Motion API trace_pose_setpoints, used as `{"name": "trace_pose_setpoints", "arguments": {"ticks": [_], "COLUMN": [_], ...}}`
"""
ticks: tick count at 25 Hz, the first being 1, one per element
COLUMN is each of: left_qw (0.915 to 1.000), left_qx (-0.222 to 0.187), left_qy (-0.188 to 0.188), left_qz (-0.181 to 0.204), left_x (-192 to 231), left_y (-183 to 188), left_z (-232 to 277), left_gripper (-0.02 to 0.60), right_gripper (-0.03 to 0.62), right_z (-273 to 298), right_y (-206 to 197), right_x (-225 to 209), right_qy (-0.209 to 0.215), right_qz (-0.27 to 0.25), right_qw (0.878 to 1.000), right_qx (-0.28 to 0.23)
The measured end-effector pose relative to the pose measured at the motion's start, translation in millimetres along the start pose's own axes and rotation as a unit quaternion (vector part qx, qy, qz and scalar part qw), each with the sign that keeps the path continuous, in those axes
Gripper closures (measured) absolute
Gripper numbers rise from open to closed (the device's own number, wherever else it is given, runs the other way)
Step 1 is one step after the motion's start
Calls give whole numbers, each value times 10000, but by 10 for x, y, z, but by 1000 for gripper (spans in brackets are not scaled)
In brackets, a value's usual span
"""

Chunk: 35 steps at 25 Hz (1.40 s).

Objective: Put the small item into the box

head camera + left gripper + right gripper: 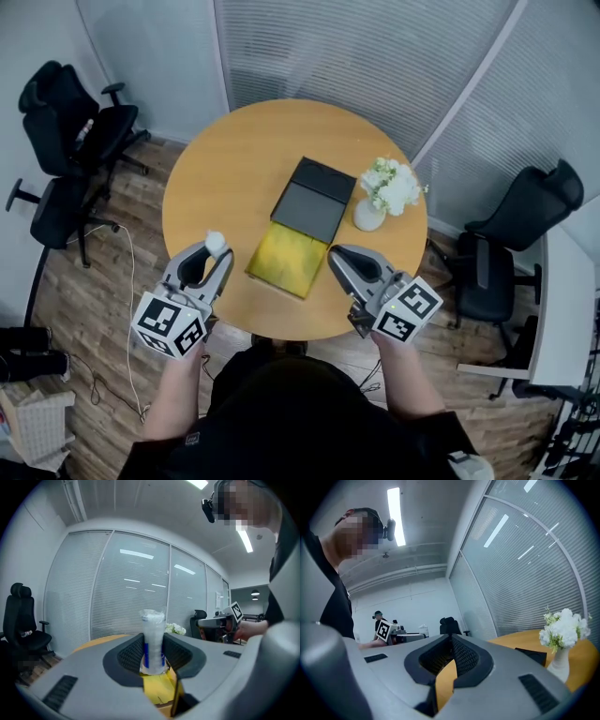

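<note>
Left gripper (212,255) clamps the small item (153,639), right gripper (451,644) shut empty; we next carry it over the box (288,260) ahead.

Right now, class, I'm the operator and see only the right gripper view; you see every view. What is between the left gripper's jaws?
Observer: The left gripper is clamped on a small white item with a blue band, standing upright.
Operator: Where is the box?
Observer: The box lies open in the middle of the table, its yellow half toward the near edge.
Operator: Anything in it?
Observer: In the head view, nothing shows inside either half.
</note>
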State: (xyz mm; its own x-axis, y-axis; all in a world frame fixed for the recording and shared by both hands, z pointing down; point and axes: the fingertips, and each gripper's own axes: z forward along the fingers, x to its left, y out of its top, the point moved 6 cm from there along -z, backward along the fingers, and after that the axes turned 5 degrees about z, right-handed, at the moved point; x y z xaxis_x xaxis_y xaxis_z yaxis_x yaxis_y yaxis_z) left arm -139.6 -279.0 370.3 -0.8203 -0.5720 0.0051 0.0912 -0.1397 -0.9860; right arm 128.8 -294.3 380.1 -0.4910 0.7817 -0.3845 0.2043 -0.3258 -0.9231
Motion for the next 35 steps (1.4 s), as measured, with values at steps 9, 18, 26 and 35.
{"name": "trace_pose_setpoints", "arguments": {"ticks": [9,18,26,35], "left_qw": [9978,9890,9718,9413], "left_qx": [320,989,1700,2541], "left_qy": [-570,-1102,-1628,-2194], "left_qz": [-83,-56,110,352], "left_x": [157,137,45,-129], "left_y": [-226,-679,-1209,-1847], "left_z": [468,1043,1465,1749], "left_gripper": [449,449,448,446], "right_gripper": [556,556,556,556], "right_z": [166,78,43,41], "right_y": [-11,-234,-564,-879], "right_x": [-151,-402,-571,-638], "right_qy": [-464,-894,-1077,-1198], "right_qz": [189,564,928,1187], "right_qw": [9987,9944,9895,9844], "right_qx": [-36,70,253,497]}}
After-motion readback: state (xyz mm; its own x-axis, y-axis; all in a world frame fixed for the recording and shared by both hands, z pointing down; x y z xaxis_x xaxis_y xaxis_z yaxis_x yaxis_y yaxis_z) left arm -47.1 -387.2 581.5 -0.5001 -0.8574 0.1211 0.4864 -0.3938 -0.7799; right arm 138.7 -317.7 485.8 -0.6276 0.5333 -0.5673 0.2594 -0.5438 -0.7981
